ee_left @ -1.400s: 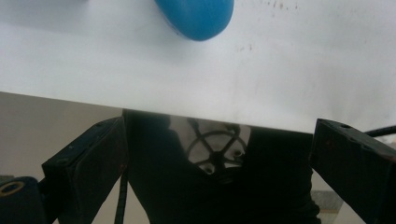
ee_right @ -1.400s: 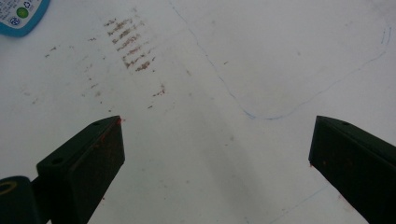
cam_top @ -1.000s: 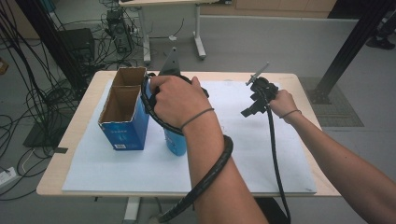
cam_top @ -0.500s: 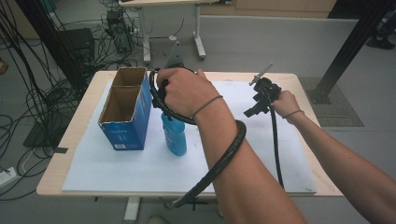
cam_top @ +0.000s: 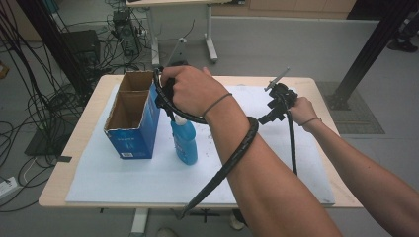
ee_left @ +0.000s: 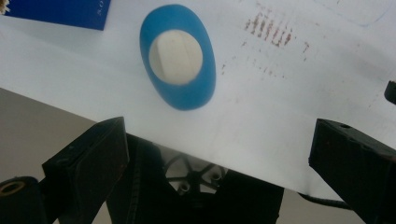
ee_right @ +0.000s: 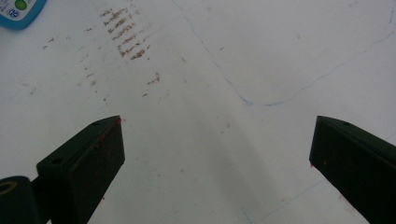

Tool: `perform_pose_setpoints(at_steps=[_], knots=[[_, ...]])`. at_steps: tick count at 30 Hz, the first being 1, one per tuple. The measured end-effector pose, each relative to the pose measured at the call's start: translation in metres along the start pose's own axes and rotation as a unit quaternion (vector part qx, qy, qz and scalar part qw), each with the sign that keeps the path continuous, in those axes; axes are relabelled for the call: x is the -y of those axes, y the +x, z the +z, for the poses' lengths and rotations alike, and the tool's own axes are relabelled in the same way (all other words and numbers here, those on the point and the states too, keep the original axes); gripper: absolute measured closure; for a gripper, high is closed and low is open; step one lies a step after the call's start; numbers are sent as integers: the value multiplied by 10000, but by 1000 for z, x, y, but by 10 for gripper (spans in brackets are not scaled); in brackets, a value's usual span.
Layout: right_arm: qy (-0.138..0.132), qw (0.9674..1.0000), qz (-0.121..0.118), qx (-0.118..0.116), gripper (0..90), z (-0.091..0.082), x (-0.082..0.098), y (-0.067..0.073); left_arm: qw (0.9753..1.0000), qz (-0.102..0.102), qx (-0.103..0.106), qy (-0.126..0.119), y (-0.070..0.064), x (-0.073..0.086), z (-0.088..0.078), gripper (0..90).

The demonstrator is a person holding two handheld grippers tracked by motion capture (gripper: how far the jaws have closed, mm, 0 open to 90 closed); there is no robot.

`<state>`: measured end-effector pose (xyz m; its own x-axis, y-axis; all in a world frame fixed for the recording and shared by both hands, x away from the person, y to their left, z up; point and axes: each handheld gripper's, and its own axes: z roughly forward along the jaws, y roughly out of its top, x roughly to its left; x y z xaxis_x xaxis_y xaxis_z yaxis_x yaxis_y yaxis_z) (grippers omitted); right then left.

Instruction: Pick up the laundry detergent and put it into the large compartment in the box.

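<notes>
two sets of tongs are up over the worktop (cam_top: 89, 163), one in each of the person's hands. the left hand (cam_top: 190, 91) is raised above the blue bottle (cam_top: 184, 140), wrist bent so the left tongs (cam_top: 165, 96) point straight down, with the cable looping round the forearm. the right hand (cam_top: 302, 111) is held out over the right side of the white sheet (cam_top: 276, 163), carrying the right tongs (cam_top: 276, 106) well apart from the bottle. in the high view the bottle stands upright on the sheet, just beside the open blue cardboard box (cam_top: 133, 118), and the left hand hides the jaws above it. the left gripper view looks straight down along the left tongs (ee_left: 219, 154): its two black jaws are spread wide with nothing between them, and the bottle (ee_left: 178, 56) appears from above as a blue oval with a pale cap in the middle, beyond the jaws and not touched by them. a corner of the box (ee_left: 60, 11) sits at the top left there, and faint brown smudges (ee_left: 275, 30) mark the sheet beside the bottle. the right gripper view shows the right tongs (ee_right: 217, 154) likewise wide open and empty over the bare sheet (ee_right: 210, 140), with a thin blue pen line (ee_right: 261, 102) curving across it, the same brown smudges (ee_right: 126, 32), and a corner of the bottle's label (ee_right: 18, 9) at the top left edge.
</notes>
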<state>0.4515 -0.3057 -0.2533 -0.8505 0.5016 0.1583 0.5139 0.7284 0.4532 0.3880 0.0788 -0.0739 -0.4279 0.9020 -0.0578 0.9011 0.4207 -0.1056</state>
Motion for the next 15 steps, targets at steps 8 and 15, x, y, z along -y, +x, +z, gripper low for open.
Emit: perform_pose_setpoints(at_steps=[8, 15], knots=[[9, 10000, 30, -32, 33, 4, 1, -4, 9994, -284, 173, 78, 15, -10, 8, 54], [41, 10000, 46, -50, 34, 5, 1, -5, 9993, -347, 110, 6, 18, -13, 13, 56]])
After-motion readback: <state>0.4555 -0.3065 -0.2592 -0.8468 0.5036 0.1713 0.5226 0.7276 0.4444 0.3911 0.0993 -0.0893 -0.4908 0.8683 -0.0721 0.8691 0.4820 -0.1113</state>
